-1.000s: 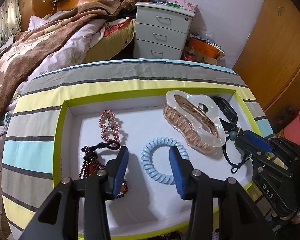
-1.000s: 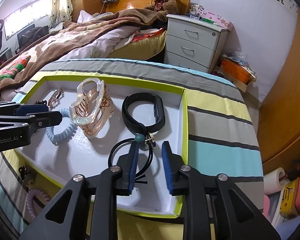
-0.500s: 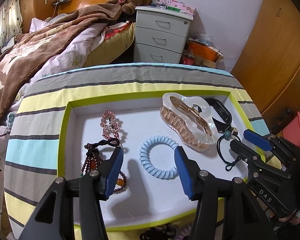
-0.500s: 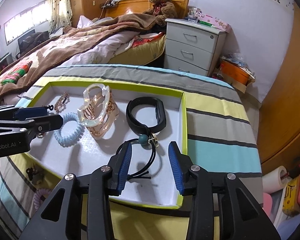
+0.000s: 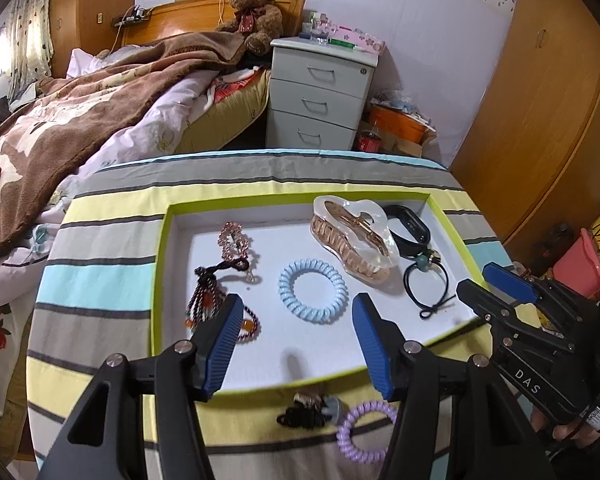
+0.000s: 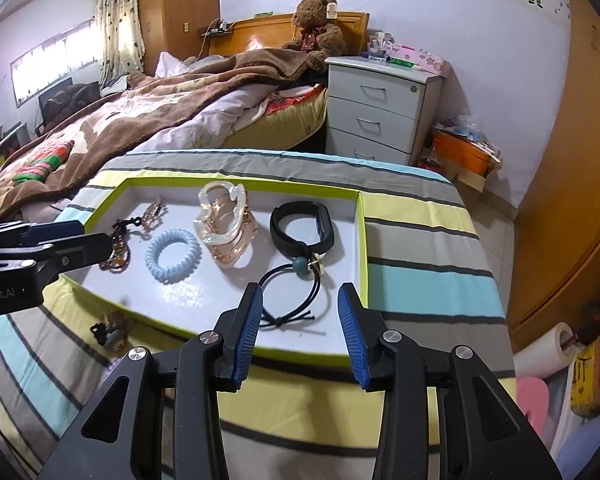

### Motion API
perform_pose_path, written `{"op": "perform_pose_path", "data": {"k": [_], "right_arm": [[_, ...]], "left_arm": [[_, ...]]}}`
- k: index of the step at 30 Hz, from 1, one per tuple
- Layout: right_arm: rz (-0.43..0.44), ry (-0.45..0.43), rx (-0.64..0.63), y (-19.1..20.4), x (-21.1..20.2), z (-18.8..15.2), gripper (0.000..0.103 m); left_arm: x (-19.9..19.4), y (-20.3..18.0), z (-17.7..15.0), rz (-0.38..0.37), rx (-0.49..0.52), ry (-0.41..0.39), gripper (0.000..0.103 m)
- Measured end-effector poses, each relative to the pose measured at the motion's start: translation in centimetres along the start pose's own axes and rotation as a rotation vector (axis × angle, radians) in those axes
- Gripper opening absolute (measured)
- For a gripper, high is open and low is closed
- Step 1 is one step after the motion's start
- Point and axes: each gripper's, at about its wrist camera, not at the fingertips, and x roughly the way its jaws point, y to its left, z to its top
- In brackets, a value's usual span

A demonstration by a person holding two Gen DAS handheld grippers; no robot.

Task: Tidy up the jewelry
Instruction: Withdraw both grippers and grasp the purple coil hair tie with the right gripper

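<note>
Both the left gripper (image 5: 296, 336) and right gripper (image 6: 299, 330) hung spread and empty, while the purple coil (image 5: 364, 432) lay outside the tray (image 5: 161, 264), near side, closest to the left one.

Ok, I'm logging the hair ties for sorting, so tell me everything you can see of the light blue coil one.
The light blue coil hair tie is a closed ring of glossy, plastic-looking spiral cord. It lies flat on the white floor of the green-rimmed tray, near the middle, apart from the clear hair claw and the beaded bracelet. Nothing touches it but the tray floor.
</note>
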Motion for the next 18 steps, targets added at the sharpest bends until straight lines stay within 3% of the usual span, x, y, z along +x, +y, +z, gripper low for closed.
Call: {"op": "perform_pose_path", "data": {"k": [18], "right_arm": [[0.089, -0.003, 0.025, 2.8, -3.0, -4.3, 0.041]], "left_arm": [[-4.9, 2.0, -5.9, -0.026, -0.044, -0.052, 0.059]]}}
